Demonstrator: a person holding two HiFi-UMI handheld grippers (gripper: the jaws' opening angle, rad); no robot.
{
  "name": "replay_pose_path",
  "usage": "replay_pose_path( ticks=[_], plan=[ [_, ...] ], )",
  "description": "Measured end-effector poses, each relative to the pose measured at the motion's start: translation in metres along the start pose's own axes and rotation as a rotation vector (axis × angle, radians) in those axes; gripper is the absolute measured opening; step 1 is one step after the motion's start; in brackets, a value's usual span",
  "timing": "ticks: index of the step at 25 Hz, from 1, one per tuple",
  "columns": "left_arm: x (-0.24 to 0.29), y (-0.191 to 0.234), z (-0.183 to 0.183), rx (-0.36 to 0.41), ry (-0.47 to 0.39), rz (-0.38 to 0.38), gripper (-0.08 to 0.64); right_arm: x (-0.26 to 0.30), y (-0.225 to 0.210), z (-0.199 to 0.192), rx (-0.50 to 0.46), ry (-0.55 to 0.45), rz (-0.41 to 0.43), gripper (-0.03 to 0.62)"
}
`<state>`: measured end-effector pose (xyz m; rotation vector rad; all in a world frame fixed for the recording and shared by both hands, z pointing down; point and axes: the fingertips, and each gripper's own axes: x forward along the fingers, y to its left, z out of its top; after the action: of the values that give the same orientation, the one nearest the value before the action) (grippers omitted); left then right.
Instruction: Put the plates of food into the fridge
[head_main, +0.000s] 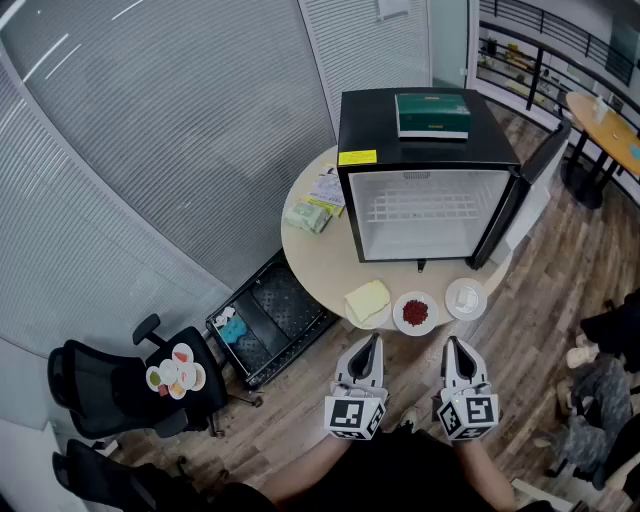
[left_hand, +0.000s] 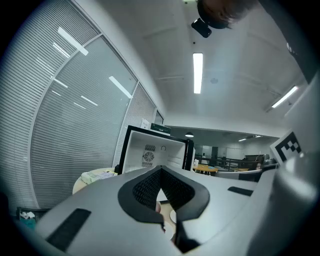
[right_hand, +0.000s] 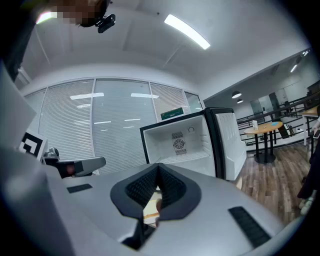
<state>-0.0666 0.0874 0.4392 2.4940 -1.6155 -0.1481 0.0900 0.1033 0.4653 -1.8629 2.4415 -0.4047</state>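
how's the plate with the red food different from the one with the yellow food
The red food plate shows a white rim around a dark red heap; the yellow food plate is almost hidden under a pale slab. The red one sits mid-row, the yellow one at the left end. Both lie on the table before the open fridge, not inside.

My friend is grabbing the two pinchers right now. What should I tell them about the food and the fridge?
Left gripper: shut, empty, held just short of the table.
Right gripper: shut, empty, beside the left one.
Fridge: on the table, door open, nothing inside.
Plates: yellow food plate, red food plate and white plate sit in a row at the table's near edge, in front of the fridge.
Done: no plate is in yet.
Left: put all three into the fridge.
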Motion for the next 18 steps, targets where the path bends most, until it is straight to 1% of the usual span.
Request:
replay_pose_path(
  ticks=[5,11,13,16,18],
  plan=[
    [-0.003,0.015,0.002,-0.001,0.001,-0.020,0.003,0.007,0.011,-0.004,0.001,-0.001,-0.026,0.005],
    [-0.008,0.036,0.004,-0.007,0.000,-0.058,0.003,0.010,0.019,-0.015,0.048,-0.005,-0.082,0.006],
    [-0.010,0.043,0.002,-0.006,0.000,-0.074,0.003,0.013,0.016,-0.027,0.087,0.009,-0.110,0.006],
    [-0.006,0.050,0.000,-0.008,0.004,-0.092,0.003,0.020,0.004,-0.050,0.192,0.049,-0.153,0.006],
    [-0.003,0.052,-0.002,-0.020,0.009,-0.099,0.003,0.023,-0.004,-0.067,0.239,0.087,-0.182,0.006]
  ],
)
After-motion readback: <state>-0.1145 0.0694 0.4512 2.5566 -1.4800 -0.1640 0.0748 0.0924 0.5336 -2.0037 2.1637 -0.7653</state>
